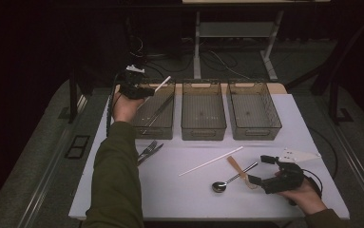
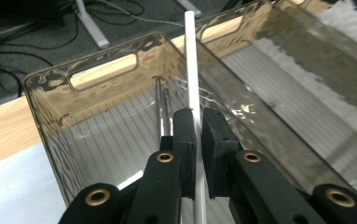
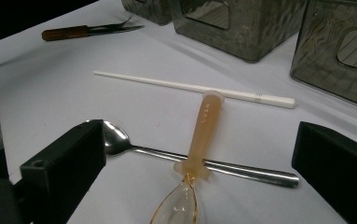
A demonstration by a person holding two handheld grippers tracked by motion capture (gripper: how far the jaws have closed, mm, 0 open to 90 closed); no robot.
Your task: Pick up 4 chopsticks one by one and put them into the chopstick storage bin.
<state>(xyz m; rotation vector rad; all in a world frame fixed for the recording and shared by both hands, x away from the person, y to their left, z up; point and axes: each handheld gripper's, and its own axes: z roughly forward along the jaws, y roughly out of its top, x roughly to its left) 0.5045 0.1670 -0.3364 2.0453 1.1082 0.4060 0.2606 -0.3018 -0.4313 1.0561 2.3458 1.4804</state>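
Over left bin (image 1: 155, 114): left gripper (image 1: 139, 90) clamps white chopstick (image 2: 192, 84) | right gripper (image 1: 260, 171) agape

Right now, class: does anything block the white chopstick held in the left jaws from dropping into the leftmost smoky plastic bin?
Nothing visible does. The white chopstick hangs over the open bin; two metal chopsticks lie inside.

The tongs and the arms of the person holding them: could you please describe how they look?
Both tongs are black. The left tongs have two blocky black pads on arms with brass-coloured rivets, a white fitting on top in the high view and a dark cable trailing beside the forearm. The right tongs carry a grey three-cornered plate and a black cable. The left sleeve is olive green.
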